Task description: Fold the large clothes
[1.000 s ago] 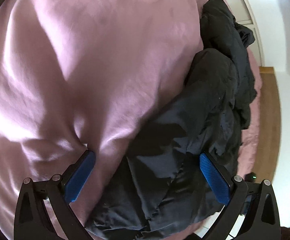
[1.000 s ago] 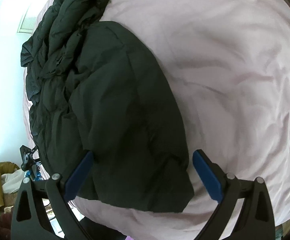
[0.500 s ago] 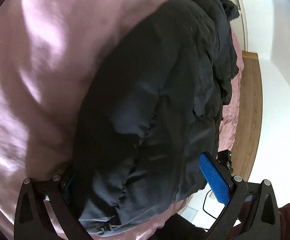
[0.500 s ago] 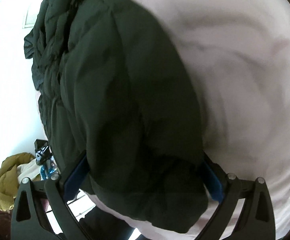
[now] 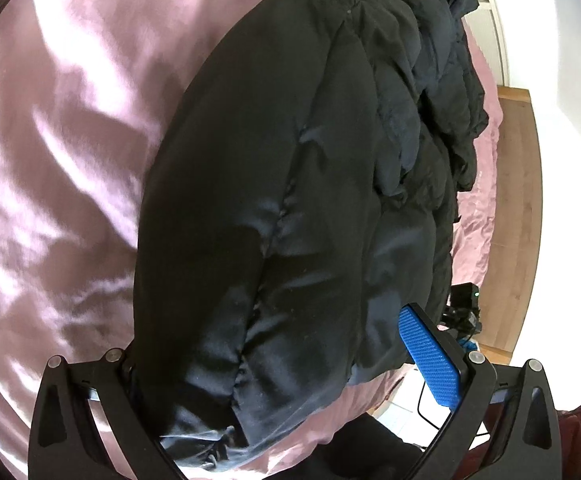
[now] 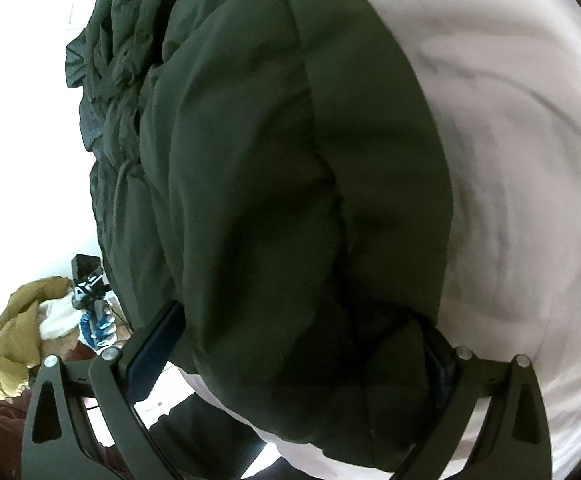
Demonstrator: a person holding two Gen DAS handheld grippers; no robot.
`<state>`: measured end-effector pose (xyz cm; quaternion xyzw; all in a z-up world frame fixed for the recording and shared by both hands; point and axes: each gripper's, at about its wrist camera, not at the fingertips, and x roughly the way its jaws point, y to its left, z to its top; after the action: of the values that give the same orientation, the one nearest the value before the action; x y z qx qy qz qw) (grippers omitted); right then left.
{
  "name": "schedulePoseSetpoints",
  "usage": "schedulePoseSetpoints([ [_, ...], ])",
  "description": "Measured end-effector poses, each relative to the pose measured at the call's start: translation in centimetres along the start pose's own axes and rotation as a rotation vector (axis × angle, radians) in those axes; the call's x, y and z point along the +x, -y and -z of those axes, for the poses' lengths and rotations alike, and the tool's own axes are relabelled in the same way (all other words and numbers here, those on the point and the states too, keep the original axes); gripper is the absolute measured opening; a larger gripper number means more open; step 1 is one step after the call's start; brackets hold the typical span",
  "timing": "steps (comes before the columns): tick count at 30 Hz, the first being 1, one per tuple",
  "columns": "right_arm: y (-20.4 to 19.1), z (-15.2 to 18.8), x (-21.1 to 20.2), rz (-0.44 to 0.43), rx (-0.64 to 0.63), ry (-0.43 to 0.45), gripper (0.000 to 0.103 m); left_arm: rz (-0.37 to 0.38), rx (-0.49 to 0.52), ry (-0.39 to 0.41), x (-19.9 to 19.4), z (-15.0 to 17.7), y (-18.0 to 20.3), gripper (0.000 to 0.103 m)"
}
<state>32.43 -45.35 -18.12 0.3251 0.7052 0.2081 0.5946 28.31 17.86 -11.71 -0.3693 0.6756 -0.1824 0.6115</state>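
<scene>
The left gripper (image 5: 282, 364) stands spread wide, its blue-padded right finger (image 5: 430, 360) bare and clear of cloth while the left finger is hidden under the near end of a black padded jacket (image 5: 290, 200); the fabric fills the gap between the fingers and bulges over the left one, but nothing is pinched. From there the jacket runs away up the frame as a long quilted roll, lying on a pink bedsheet (image 5: 58, 152) that spreads to the left, with more crumpled folds of the same garment heaped at the far end. Right of the bed lies a wooden floor (image 5: 518, 200), and a small black device with a green light (image 5: 464, 300) stands near the bed edge. The right gripper (image 6: 298, 340) is likewise splayed apart, and the jacket (image 6: 290, 160) lies between and over its fingers, hiding the right pad; I cannot tell whether either pad presses the cloth. The pale sheet (image 6: 522, 200) lies to the right, and a mustard-yellow garment pile (image 6: 14, 332) sits low at left.
</scene>
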Motion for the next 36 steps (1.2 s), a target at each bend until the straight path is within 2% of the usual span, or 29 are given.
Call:
schedulePoseSetpoints([
  [7, -1.1, -1.3, 0.3, 0.009, -0.002, 0.012, 0.101, -0.039, 0.002, -0.010, 0.3, 0.2, -0.1, 0.101],
  [11, -0.9, -2.0, 0.0, 0.012, -0.008, -0.014, 0.101, -0.056, -0.006, -0.015, 0.3, 0.2, -0.6, 0.096],
  [14, -1.2, -2.1, 0.6, 0.041, -0.034, -0.060, 0.094, -0.058, -0.009, -0.014, 0.3, 0.4, -0.8, 0.090],
  [18, -1.4, -2.2, 0.8, 0.054, -0.029, -0.068, 0.085, -0.048, -0.017, -0.011, -0.2, 0.6, -1.2, 0.081],
  [23, -1.4, -1.7, 1.1, 0.062, -0.022, -0.075, 0.082, -0.040, -0.045, -0.021, -0.3, 0.9, -1.9, 0.078],
  [25, -1.4, -1.4, 1.4, 0.068, -0.019, -0.079, 0.078, -0.048, -0.043, -0.030, -0.1, 1.1, -1.8, 0.073],
  [30, -2.2, -1.6, 1.9, 0.062, -0.027, -0.074, 0.046, -0.078, -0.023, -0.032, 0.5, 1.4, -1.1, 0.045],
  [36, -4.0, -1.4, 2.0, 0.062, -0.060, -0.066, 0.030, -0.107, 0.021, -0.001, 0.2, 2.0, 0.2, 0.024],
])
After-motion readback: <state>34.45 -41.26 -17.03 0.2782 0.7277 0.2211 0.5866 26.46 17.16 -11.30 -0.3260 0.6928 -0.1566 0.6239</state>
